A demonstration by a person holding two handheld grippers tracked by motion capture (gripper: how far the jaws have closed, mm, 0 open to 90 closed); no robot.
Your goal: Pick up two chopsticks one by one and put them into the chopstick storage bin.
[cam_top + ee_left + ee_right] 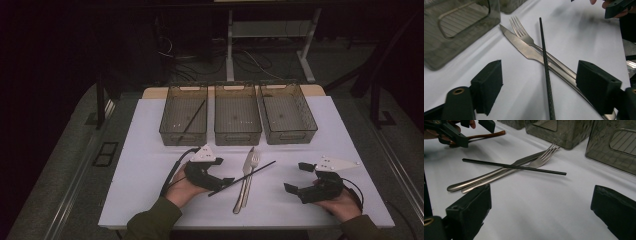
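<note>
A black chopstick point(242, 178) lies slantwise over a steel knife point(243, 187) and fork point(254, 161) on the white tabletop. My left gripper point(222, 171) is low at the chopstick's near end. In the left gripper view its jaws stand apart on either side of the chopstick point(546, 67) without touching it, with the knife point(521, 46) and fork point(520, 31) beyond. My right gripper point(298, 177) rests open to the right of the cutlery with nothing between its jaws. The right gripper view shows the chopstick point(514, 166), fork point(544, 157) and knife point(481, 180) ahead of them.
Three smoky clear bins stand in a row at the back: left bin point(183, 137), middle bin point(237, 136), right bin point(290, 135). A second black chopstick point(192, 120) lies in the left bin. The white tabletop point(150, 165) ends just behind the person's hands.
</note>
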